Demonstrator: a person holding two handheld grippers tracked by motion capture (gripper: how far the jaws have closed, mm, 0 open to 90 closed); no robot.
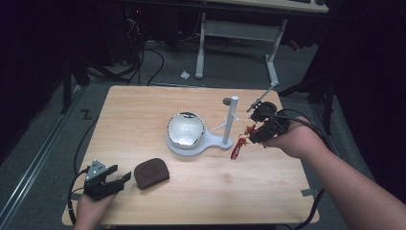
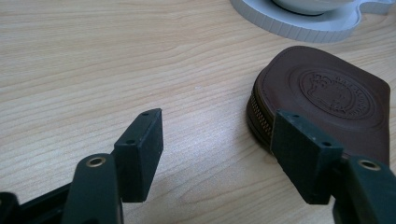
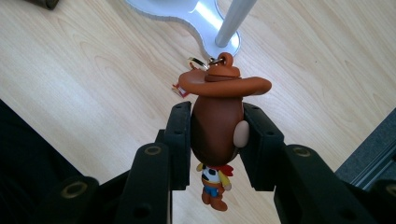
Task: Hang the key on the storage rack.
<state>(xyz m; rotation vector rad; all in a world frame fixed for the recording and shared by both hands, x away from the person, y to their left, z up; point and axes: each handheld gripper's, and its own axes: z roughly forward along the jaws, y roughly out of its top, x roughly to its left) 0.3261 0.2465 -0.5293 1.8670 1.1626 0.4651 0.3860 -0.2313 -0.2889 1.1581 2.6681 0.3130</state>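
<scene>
Clamped in the right tool (image 3: 217, 140), a small brown-hatted cowboy keyring figure (image 3: 217, 116) seems headed for the white peg stand (image 1: 231, 122), needing careful ring alignment.

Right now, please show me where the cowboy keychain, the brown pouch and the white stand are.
cowboy keychain (image 3: 217, 123): right gripper view, on its brown head.
brown pouch (image 2: 327, 88): left gripper view, on the embossed top.
white stand (image 1: 234, 117): high view, on the upright post.

High view overlooks the table (image 1: 201, 191); gripper views sit close above it
</scene>
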